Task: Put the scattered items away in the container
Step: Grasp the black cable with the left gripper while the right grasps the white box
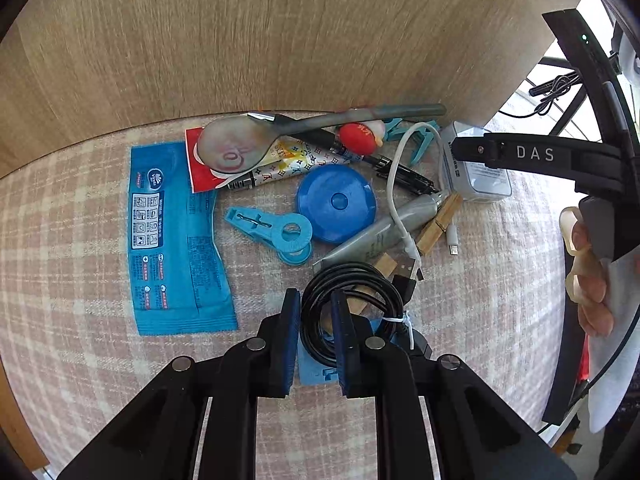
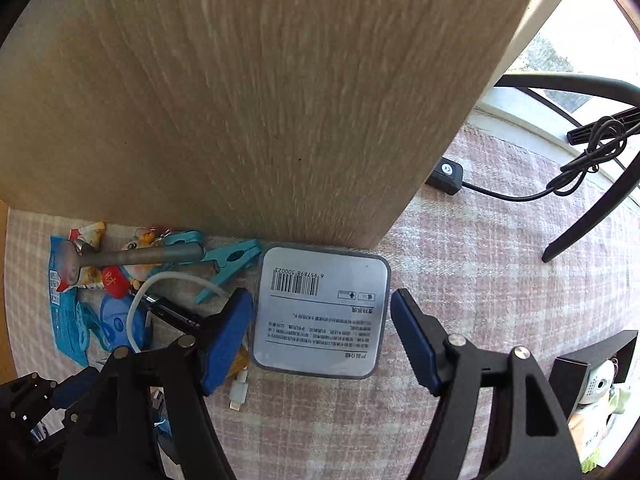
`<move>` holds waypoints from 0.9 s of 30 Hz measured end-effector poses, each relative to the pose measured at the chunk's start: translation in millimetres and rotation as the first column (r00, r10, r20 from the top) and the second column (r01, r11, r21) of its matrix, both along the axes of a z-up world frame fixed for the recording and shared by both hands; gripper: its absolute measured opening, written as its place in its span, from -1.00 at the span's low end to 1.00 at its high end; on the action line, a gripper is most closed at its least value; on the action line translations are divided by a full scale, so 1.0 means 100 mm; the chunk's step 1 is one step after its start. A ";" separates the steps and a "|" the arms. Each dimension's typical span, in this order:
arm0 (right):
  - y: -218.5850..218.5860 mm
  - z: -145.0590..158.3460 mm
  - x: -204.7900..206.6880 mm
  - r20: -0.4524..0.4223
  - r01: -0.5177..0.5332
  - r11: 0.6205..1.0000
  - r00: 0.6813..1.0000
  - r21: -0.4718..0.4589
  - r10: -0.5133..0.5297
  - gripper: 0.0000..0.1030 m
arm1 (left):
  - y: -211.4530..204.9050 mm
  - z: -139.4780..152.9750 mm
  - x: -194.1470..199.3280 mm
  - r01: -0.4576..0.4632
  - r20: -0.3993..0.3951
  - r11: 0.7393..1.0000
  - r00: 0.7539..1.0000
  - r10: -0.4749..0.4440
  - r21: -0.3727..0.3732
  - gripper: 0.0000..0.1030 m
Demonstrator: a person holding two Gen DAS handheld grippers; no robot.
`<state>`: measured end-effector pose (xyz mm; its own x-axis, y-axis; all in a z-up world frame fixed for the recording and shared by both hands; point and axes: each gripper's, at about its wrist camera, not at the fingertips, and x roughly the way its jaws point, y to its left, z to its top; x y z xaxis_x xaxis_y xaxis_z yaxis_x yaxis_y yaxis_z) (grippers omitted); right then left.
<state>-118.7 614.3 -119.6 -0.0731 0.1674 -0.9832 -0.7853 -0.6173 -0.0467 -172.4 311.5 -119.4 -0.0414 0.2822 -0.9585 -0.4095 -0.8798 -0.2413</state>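
The wide-open right tool (image 2: 322, 328) straddles the grey tin (image 2: 320, 312) at frame centre, while the left tool (image 1: 315, 332) pinches the black cable coil (image 1: 352, 304)

"DAS" on the black band (image 1: 536, 154); "6 957898 300023" on the grey box (image 2: 320, 312).

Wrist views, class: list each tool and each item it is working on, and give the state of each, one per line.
Left tool: shut on the black cable.
Black cable: coiled, tied with a white tie, pinched at one side.
Right tool: open, straddling the grey box.
Grey box: lying flat, barcode face up, not gripped.
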 end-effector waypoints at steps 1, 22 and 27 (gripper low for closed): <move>0.04 -0.04 0.02 0.003 0.004 1.000 1.000 -0.014 -0.004 0.39 | 0.00 0.00 -0.05 -0.005 0.007 1.000 1.000 0.005 0.004 -0.71; 0.23 -0.22 0.49 -0.028 0.068 0.992 0.997 -0.102 -0.071 0.34 | 0.04 -0.04 -0.01 0.029 -0.018 0.999 0.999 -0.029 -0.025 -0.71; 0.28 -0.22 0.50 -0.028 0.067 0.992 0.997 -0.103 -0.070 0.34 | 0.09 -0.09 -0.09 0.025 -0.025 0.998 0.999 -0.027 -0.059 -0.72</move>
